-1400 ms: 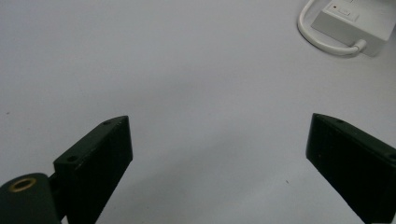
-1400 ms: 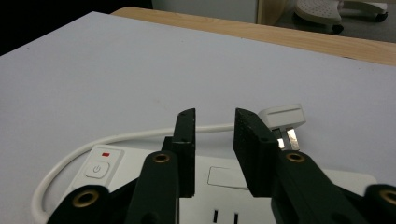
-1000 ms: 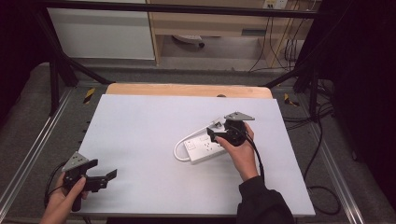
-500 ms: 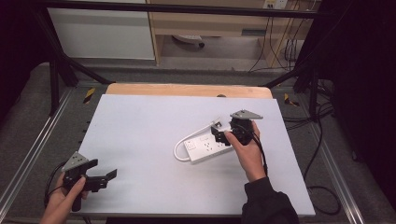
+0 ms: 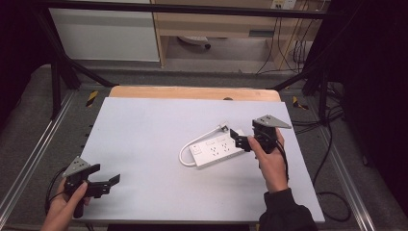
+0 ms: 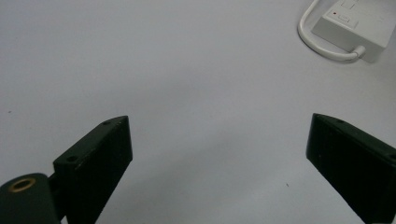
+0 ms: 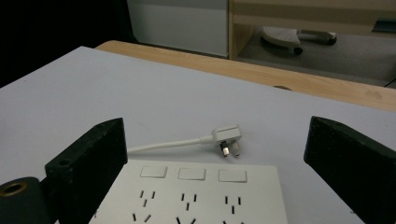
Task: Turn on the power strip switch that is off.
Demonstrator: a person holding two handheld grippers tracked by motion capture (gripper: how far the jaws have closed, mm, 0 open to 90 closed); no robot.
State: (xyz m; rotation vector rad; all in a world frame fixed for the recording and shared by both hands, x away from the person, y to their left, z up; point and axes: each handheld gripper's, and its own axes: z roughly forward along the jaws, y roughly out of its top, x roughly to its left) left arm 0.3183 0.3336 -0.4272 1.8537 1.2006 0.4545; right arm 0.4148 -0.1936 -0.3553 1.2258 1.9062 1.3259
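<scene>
The power strip (image 5: 215,148) is lying flat on the white table (image 5: 144,125), right of the table's middle, and everything else is best placed from it. The right gripper (image 5: 239,139) is hovering at the strip's right end, its jaws standing wide apart with nothing between them; in the right gripper view the strip's socket face (image 7: 196,198) is sitting low between those jaws. The strip's cord (image 5: 185,153) is looping out of its left end and running behind it to the plug (image 7: 227,136), which is resting on the table just beyond the strip's far edge, pins showing. The left gripper (image 5: 107,181) is waiting well away toward the table's near left corner, jaws also spread and holding nothing, with the strip's switch end (image 6: 348,25) showing far off in the left gripper view. The strip is looking like a rigid plastic block, fairly light and smooth, so it is likely to slide on the table if nudged rather than squeezed (the slick casing is offering little grip). Closing across its two long sides near the end seems the surest hold. The cord is soft and springy and will probably be trailing and tugging; the plug is small and hard, best taken by its body, not its pins.
</scene>
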